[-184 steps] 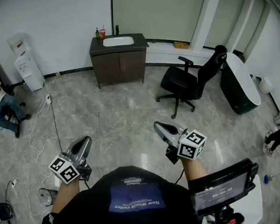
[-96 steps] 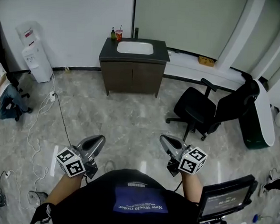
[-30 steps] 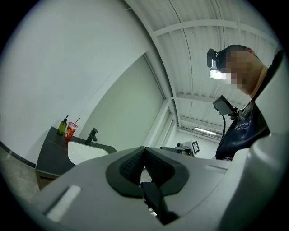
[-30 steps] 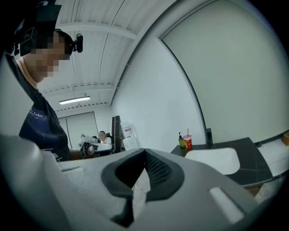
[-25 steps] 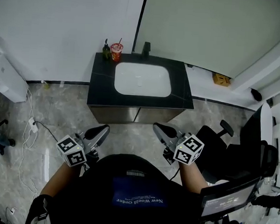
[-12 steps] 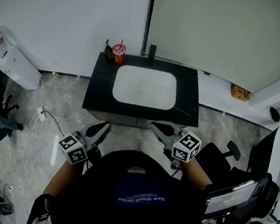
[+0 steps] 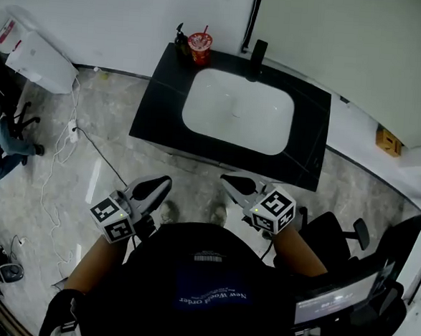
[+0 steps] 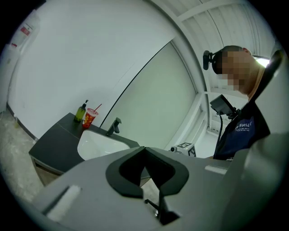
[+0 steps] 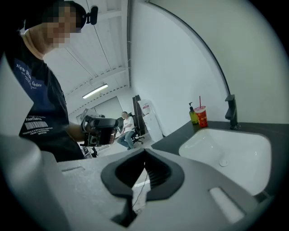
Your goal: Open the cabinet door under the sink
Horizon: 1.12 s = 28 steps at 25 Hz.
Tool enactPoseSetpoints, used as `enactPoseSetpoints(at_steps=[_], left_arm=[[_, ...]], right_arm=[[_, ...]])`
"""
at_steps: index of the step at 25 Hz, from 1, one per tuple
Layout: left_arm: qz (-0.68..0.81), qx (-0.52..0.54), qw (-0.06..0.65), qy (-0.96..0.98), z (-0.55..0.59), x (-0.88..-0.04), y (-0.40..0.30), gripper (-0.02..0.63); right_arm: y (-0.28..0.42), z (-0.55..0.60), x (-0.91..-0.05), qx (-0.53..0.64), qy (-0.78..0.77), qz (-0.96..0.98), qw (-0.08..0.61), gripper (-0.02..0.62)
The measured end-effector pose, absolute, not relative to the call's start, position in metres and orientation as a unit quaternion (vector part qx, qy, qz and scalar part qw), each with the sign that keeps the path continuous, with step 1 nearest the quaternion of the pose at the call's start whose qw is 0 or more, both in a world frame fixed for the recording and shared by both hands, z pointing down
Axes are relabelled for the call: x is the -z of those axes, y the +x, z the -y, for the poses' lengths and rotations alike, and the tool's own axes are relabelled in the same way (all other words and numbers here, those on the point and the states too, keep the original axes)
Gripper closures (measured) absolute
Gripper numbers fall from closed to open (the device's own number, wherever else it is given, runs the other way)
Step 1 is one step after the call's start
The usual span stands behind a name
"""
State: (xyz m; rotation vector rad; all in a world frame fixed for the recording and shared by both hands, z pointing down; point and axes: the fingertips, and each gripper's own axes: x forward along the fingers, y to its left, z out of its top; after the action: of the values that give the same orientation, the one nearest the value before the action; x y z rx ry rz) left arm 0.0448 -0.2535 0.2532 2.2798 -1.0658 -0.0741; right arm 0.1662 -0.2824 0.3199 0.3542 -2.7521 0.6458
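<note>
Standing at the sink, the person holds the left gripper and right gripper near the counter edge, both pinched closed and empty. Only a sliver of the cabinet door shows beneath. Next, I'd guess: reach lower and open the jaws.

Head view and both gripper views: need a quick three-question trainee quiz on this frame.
1. True or false: the right gripper has its fingers wide open.
2. In the head view, where on the black countertop does the red cup stand? A) far left corner B) near right corner C) middle of the near edge
3. Short answer: what does the left gripper hold?

Key: 1 false, the fingers are together with nothing between them. 2 A. 3 nothing, its fingers are shut and empty.
</note>
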Motion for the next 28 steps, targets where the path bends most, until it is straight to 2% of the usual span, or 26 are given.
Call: enactPoseSetpoints(at_steps=[8,19,23,28], left_arm=[[0.338,0.014,0.353,0.872,0.251,-0.326,0.042,0.604],[0.345,0.003,0.405,0.847,0.210,-0.438,0.015,0.604],[0.356,0.010,0.409,0.840,0.192,-0.462,0.008,0.604],[0.378,0.017,0.405,0.832,0.175,-0.485,0.009,0.603]], right_arm=[[0.117,0.274,-0.385,-0.221,0.132,0.946,0.196,0.592],[0.064,0.259,-0.501,-0.170,0.090,0.943,0.271,0.591],[0.051,0.245,-0.535,-0.140,0.067,0.944,0.293,0.525],[0.059,0.238,-0.571,-0.082,0.066,0.940,0.325,0.476]])
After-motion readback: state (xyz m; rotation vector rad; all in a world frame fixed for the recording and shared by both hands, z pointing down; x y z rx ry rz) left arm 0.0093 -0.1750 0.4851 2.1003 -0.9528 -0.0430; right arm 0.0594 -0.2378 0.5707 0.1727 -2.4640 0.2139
